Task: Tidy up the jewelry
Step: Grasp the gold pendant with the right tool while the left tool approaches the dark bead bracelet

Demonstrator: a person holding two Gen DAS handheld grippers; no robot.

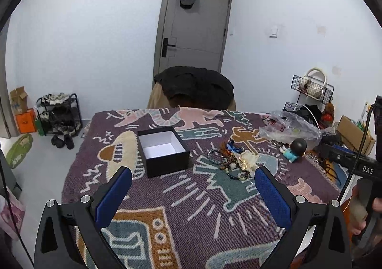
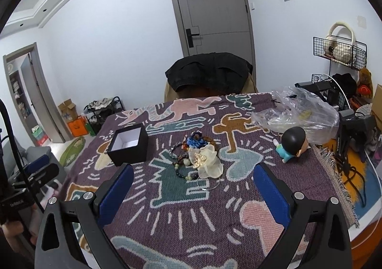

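Observation:
An open black box with a white, empty inside stands on the patterned table cover; it also shows in the right wrist view. To its right lies a pile of jewelry: bead bracelets, a blue piece and a cream fabric flower. My left gripper is open and empty, held above the table in front of the box and pile. My right gripper is open and empty, just in front of the jewelry pile.
A toy figure with a black head lies right of the pile. A crumpled clear plastic bag sits behind it. A chair with a black jacket stands at the far edge. Cables and black gear crowd the right side.

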